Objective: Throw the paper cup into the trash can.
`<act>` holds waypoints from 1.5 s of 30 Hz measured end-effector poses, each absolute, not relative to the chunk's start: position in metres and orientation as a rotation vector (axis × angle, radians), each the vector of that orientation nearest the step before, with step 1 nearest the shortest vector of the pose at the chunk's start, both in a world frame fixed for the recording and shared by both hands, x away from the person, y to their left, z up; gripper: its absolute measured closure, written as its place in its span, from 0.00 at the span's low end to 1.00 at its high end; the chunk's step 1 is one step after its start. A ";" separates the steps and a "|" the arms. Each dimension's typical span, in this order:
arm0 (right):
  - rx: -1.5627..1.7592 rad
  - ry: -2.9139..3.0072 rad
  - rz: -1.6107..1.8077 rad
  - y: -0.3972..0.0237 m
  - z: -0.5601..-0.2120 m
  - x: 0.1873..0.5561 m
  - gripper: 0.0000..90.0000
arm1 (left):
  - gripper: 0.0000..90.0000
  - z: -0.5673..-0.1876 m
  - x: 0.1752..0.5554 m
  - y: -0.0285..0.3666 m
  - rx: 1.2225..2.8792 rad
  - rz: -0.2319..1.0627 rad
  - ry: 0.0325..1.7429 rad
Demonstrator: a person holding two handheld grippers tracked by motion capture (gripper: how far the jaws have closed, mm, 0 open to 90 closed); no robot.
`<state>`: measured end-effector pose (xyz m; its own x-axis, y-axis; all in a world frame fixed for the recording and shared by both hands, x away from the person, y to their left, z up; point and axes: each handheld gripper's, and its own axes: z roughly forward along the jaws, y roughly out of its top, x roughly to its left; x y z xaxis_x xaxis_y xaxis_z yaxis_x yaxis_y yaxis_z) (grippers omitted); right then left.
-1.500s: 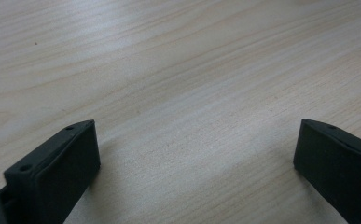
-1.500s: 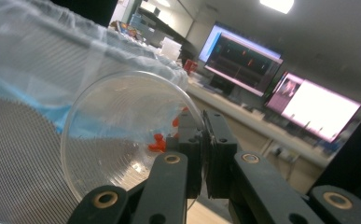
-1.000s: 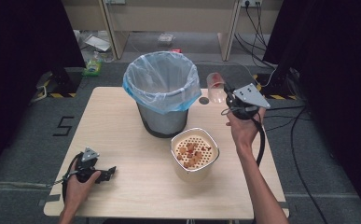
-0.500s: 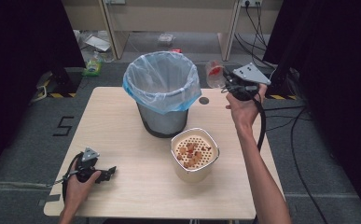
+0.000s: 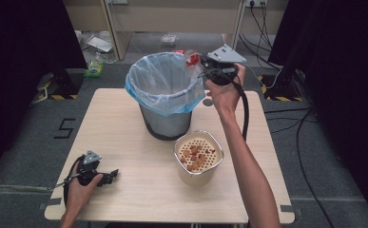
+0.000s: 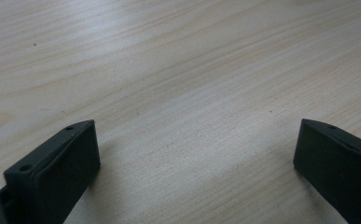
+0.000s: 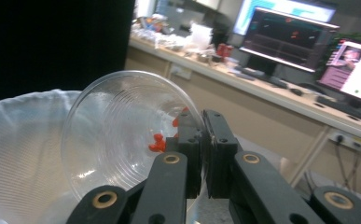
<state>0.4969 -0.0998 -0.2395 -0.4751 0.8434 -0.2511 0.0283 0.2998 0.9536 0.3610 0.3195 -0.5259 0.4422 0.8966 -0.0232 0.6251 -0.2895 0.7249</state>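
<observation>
High view, cup: the right gripper (image 5: 201, 61) holds a clear plastic cup (image 5: 191, 59) at the far right rim of the lined bin (image 5: 165, 90), tipped on its side with its mouth toward the bin.
High view, strainer pot: a cream pot (image 5: 198, 156) with a perforated insert and orange-brown bits stands on the table (image 5: 124, 142), just nearer the person than the bin and to its right.
High view, left gripper: the left gripper (image 5: 106, 175) rests on the table well apart from the bin, at the near left corner.
Left gripper view, jaws: the left gripper (image 6: 194, 154) has its jaws spread wide over bare wood, with nothing between them.
Right gripper view, grip: the right gripper (image 7: 203, 140) has its jaws pressed together on the cup's (image 7: 122, 135) thin wall at the rim; red scraps (image 7: 158, 143) cling inside, and the bin's white liner (image 7: 19, 154) lies below the cup.
Handling: the cup looks light, thin and springy, likely to buckle or slip under a hard squeeze; the rim is the stiffest place to pinch.
View difference: the right gripper view gives the pinch and the red scraps plainly, where the high view has them small; the high view gives the cup's place at the bin, and the pot.
</observation>
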 end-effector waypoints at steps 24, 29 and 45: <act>0.874 1.882 1.203 -0.090 -0.251 0.511 0.60 | 0.00 -0.526 0.361 0.320 2.025 0.519 1.272; 0.929 1.914 1.181 -0.129 -0.260 0.501 0.50 | 0.00 -0.526 0.361 0.320 2.025 0.518 1.272; 1.014 1.955 1.112 -0.195 -0.303 0.465 0.41 | 0.00 -0.526 0.361 0.319 2.024 0.518 1.274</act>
<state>0.4646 -0.1947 -0.3034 -0.4804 0.8615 -0.1643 0.2989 0.3370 0.8928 0.3609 0.3195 -0.5259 0.4419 0.8968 -0.0236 0.6260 -0.2894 0.7242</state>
